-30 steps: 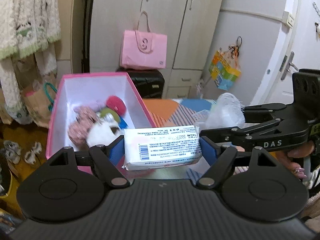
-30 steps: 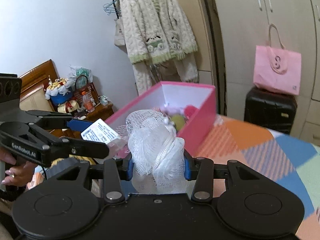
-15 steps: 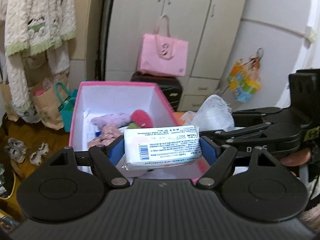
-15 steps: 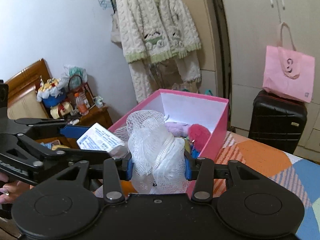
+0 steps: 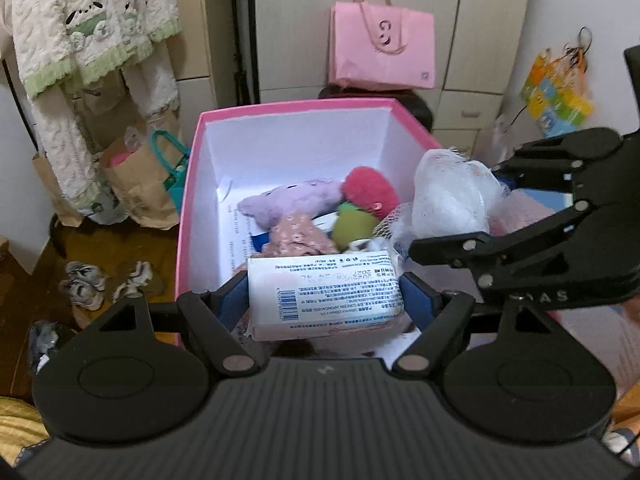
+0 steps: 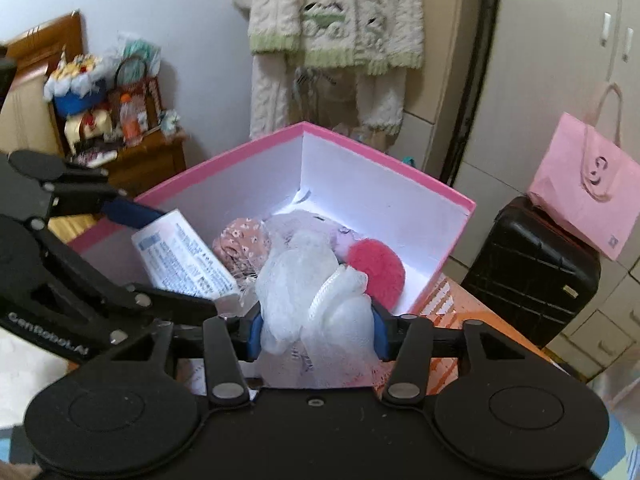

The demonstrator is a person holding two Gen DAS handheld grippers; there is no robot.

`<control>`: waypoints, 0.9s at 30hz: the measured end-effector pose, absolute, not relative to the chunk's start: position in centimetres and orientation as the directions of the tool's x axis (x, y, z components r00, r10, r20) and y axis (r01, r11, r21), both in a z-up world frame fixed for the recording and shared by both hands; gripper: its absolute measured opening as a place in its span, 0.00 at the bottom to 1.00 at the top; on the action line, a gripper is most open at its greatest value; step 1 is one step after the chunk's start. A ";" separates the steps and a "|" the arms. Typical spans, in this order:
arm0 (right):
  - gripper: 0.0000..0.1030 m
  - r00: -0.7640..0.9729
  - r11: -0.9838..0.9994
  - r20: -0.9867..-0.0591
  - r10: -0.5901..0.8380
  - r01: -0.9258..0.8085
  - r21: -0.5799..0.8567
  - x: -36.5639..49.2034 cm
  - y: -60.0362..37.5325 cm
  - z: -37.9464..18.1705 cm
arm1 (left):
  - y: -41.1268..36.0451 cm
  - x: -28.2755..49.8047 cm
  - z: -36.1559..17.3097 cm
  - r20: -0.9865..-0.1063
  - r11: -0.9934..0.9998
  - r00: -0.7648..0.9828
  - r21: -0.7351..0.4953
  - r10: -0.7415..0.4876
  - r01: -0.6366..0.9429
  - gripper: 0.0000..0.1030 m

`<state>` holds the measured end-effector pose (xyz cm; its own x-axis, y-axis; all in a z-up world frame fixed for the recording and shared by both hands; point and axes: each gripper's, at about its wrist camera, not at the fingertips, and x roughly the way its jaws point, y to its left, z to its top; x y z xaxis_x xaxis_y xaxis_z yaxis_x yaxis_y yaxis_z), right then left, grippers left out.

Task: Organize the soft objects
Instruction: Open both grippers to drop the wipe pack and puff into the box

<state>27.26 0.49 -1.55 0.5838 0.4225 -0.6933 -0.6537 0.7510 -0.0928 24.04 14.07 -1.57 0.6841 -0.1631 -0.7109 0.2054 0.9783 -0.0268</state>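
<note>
**2 soft items over the pink box**

The left gripper (image 5: 324,300) clamps a white tissue pack (image 5: 322,298) above the near end of the pink box (image 5: 188,200). To its right, the right gripper (image 6: 316,330), jaws just widening, has a white mesh sponge (image 6: 312,304) between its pads, still touching both, over the toys inside.

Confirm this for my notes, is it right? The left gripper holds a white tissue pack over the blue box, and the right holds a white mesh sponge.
Wrong in one detail: the box is pink, not blue, as the left wrist view shows. The rest stands.
</note>
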 end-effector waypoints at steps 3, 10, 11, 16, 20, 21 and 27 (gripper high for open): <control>0.62 0.610 0.751 -0.677 0.412 -0.648 -0.127 27.3 0.9 -1.8 | 13.9 24.4 -2.2 -0.724 0.982 0.679 0.010 -0.122 0.188 0.80; 0.78 0.627 0.770 -0.628 0.461 -0.635 -0.069 26.4 0.0 -1.2 | 14.5 23.1 -1.6 -0.708 0.981 0.693 0.001 -0.135 0.192 0.85; 0.81 0.634 0.775 -0.619 0.463 -0.629 -0.064 26.2 -0.1 -1.1 | 14.6 22.7 -1.3 -0.702 0.981 0.700 0.009 -0.134 0.196 0.85; 0.81 0.663 0.793 -0.580 0.473 -0.608 -0.048 25.0 -1.0 0.0 | 14.6 21.5 -0.4 -0.678 0.979 0.721 0.011 -0.144 0.206 0.86; 0.82 0.681 0.817 -0.551 0.482 -0.577 0.000 24.1 -2.3 1.0 | 14.6 20.7 0.1 -0.669 0.979 0.729 0.013 -0.143 0.204 0.87; 0.82 0.680 0.819 -0.549 0.486 -0.573 0.016 23.8 -2.6 1.2 | 14.5 20.5 0.3 -0.669 0.978 0.730 0.018 -0.142 0.207 0.89; 0.82 0.688 0.834 -0.548 0.476 -0.551 0.034 21.7 -3.9 1.8 | 13.9 18.9 1.1 -0.673 0.975 0.725 0.026 -0.146 0.221 0.91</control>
<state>21.73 -3.86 1.81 0.6877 0.4762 -0.5480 -0.5507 0.8340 0.0338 18.94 13.86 1.10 0.7252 -0.1464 -0.6728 0.2207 0.9750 0.0257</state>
